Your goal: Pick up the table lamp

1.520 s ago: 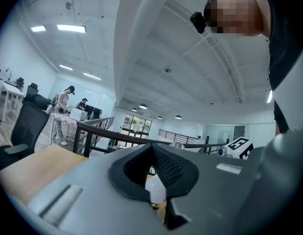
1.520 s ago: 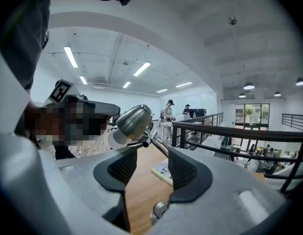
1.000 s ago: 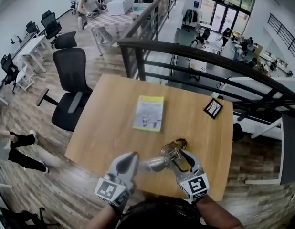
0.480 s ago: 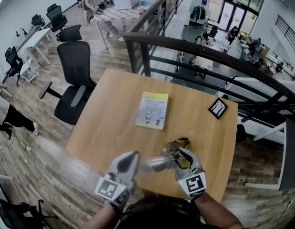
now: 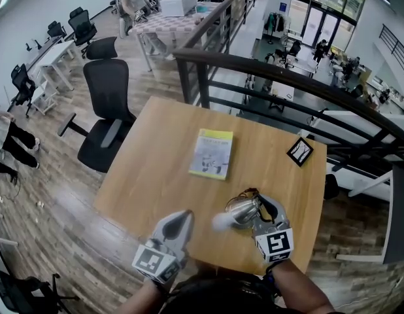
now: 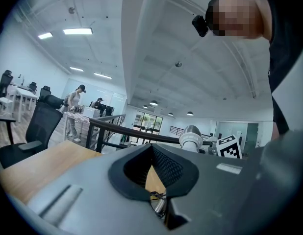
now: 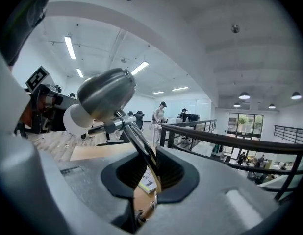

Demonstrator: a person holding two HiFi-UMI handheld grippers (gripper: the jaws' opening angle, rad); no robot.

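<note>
At the near edge of the wooden bench [image 5: 150, 169], the left hand-held gripper [image 5: 181, 216] hung level with its jaws pressed together and nothing between them. Just to its right, the right hand-held gripper [image 5: 264, 207] was closing its jaws round the table lamp [image 5: 240, 211]. The lamp's thin metal stem [image 7: 141, 151] ran up between the pads, lying against the one at the view's right, with a gap left on the other side. Its silver shade [image 7: 106, 96] rose above the jaws. Farther along the bench lay a yellow-edged booklet [image 5: 212, 154], and near the far right corner a small black-framed card [image 5: 299, 151]. Beyond stood a dark railing [image 5: 287, 84], with a black office chair [image 5: 107, 103] to the left.
</note>
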